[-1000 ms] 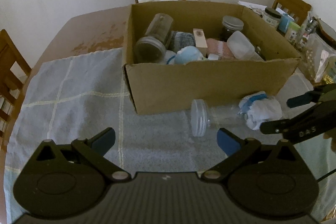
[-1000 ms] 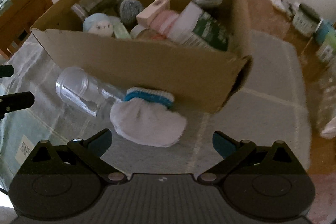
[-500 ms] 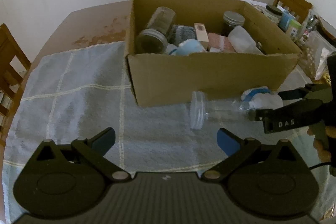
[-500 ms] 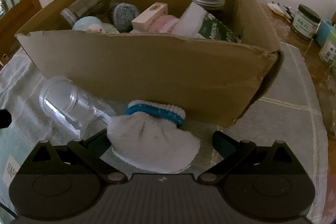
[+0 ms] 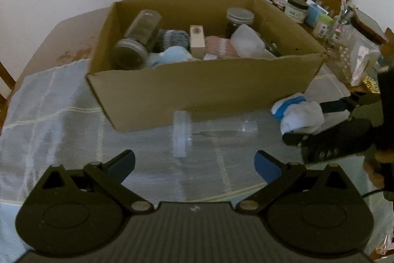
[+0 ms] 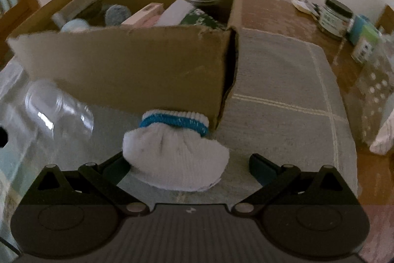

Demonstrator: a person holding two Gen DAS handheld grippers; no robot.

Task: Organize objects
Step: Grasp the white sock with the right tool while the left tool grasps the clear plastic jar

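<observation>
Sock (image 6: 176, 162), white with a blue cuff band, lies on the cloth-covered counter (image 6: 283, 115) by the cardboard box (image 6: 123, 70), framed by your right hand-held gripper (image 6: 188, 165), jaws spread and nothing clamped. Centre the bundle, pinch its thickest fold, lift clear of the box wall. Your left hand-held gripper (image 5: 194, 163) hangs released near the clear bottle (image 5: 211, 131). No label is legible.

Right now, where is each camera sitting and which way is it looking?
Left wrist: sits on the left tongs, open, facing the cardboard box and the clear jar; the right tongs show at the right edge.
Right wrist: sits on the right tongs, open around the white sock, facing the box corner.
Both see box, jar and sock.
</observation>
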